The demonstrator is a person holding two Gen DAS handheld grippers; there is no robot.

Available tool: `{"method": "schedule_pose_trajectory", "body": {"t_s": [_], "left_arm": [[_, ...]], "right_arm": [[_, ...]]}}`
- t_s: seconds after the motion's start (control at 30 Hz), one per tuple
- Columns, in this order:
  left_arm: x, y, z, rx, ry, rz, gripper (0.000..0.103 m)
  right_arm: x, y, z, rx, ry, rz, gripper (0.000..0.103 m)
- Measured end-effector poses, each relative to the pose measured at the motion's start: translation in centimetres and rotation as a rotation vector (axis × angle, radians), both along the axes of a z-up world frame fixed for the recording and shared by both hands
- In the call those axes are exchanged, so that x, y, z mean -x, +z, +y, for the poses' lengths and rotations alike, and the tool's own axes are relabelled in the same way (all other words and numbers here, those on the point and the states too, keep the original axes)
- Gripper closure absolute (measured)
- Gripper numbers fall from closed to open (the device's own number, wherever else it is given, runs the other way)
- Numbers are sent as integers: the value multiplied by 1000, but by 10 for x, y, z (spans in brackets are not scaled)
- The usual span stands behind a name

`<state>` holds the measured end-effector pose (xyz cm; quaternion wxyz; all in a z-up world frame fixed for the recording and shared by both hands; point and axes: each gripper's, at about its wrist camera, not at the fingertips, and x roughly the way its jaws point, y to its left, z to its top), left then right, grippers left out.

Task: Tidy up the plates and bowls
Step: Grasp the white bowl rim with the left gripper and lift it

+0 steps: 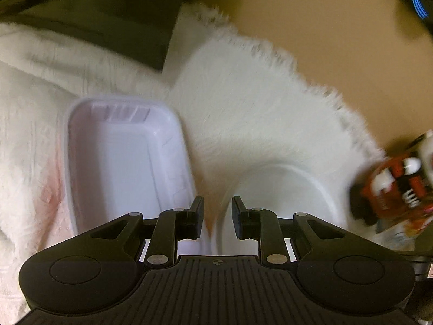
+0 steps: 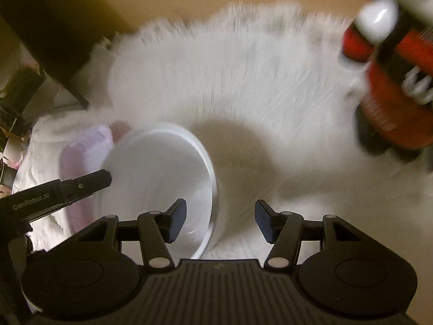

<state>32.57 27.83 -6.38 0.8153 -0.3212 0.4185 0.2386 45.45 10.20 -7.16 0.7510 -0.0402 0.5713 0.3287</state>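
Observation:
A white round bowl (image 2: 157, 178) sits on a white furry rug (image 2: 243, 81), and a lavender rectangular tray (image 2: 81, 157) lies against its left side. My right gripper (image 2: 220, 222) is open and straddles the bowl's right rim, one finger over the inside and one outside. Neither pad touches the rim. In the left wrist view the tray (image 1: 127, 162) is on the left and the bowl (image 1: 284, 189) on the right. My left gripper (image 1: 217, 216) hovers over the strip between them, jaws a little apart with nothing gripped. One of the left fingers (image 2: 89, 182) reaches the bowl's left rim.
A red and black snack packet (image 2: 392, 81) lies on the rug's right edge, also seen as the packet (image 1: 392, 189) in the left wrist view. A dark block (image 2: 54, 27) stands at the back left. Tan floor (image 1: 324, 40) lies beyond the rug.

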Motion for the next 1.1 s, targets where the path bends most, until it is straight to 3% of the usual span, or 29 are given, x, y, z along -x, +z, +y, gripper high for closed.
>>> {"method": "schedule_pose_trajectory", "body": {"t_s": [0.07,0.1,0.13,0.27,0.43,0.63,0.87,1.03,1.1], "left_arm": [[-6,-8,-2,27,-17,6,79],[-7,-9,-6,34,-25,5,70],[-7,-5,-9,27,-34,-2,68],[-5,28,-29,16,-71,-96,75],[-10,80,-75,-15,-198,-189,76],[-3,121,-133,25,-345,-242,76],[23,117,-189,82,-489,-118,76],[39,88,-219,102,-578,3,73],[35,69,-224,151,-592,45,74]], "right_arm": [[-4,-17,7,12,5,61,67],[-3,-22,8,9,8,87,75],[-1,-22,7,0,10,96,76],[15,10,-12,-21,36,-7,77],[39,67,-62,-41,25,-157,77],[67,110,-136,-62,-26,-196,76],[111,127,-204,-34,-11,-192,76],[135,109,-225,2,0,-110,75],[137,101,-231,13,-6,-114,73]]}}
